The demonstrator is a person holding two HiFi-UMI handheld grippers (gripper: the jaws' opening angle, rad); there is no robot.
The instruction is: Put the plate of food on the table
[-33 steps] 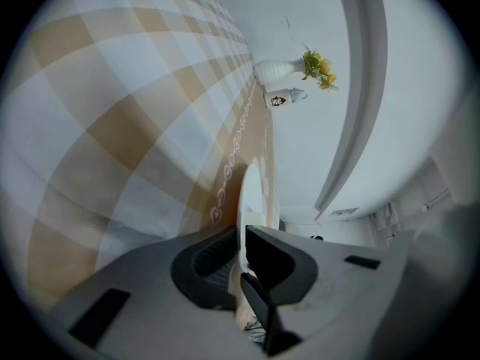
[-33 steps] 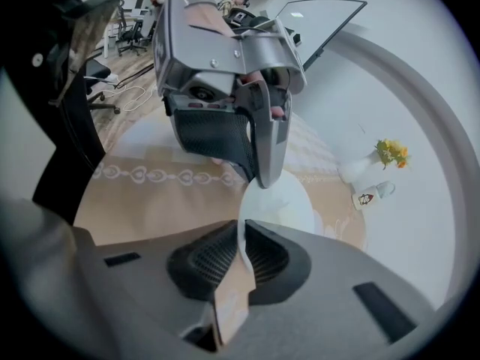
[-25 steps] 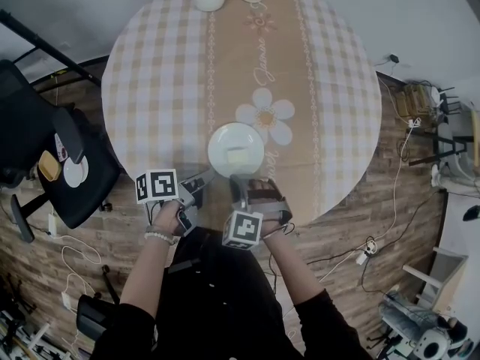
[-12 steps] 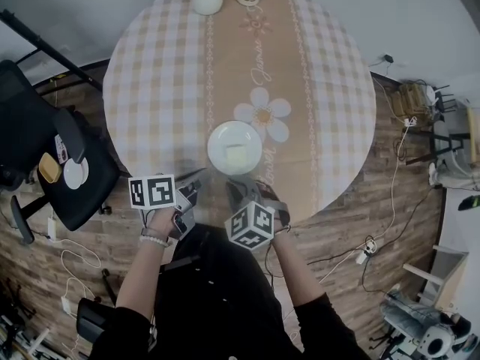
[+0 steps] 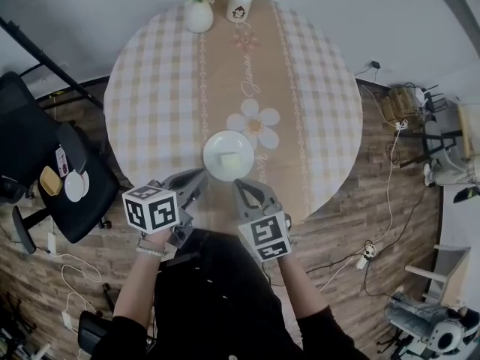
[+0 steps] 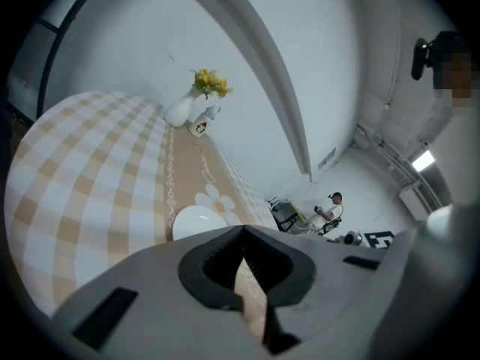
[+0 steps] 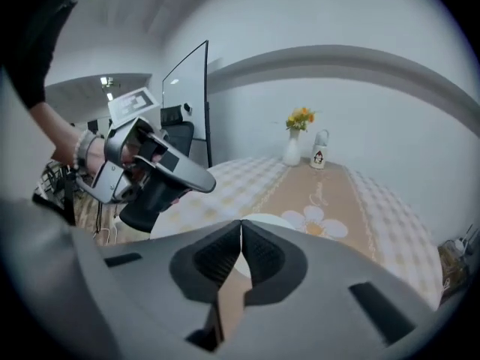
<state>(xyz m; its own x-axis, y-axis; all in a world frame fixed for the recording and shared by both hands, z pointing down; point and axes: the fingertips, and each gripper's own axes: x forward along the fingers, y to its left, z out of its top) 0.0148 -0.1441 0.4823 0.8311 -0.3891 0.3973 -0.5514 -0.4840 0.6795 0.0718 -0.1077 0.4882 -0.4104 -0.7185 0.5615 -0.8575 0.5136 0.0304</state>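
Jaws empty, right just closed, plate point(image 6: 196, 220) half-hidden

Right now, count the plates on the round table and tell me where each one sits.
1. The white plate sits on the table near its front edge, on the tan middle strip, just below the daisy print. Nothing on the table looks able to hide another.

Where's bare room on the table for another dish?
Free: both checked sides of the table, left and right of the runner; also the runner between mug and plate. Crowded: far edge by vase and mug; near edge, where the plate sits ahead of the left gripper and the right gripper, its jaws just closed, empty.
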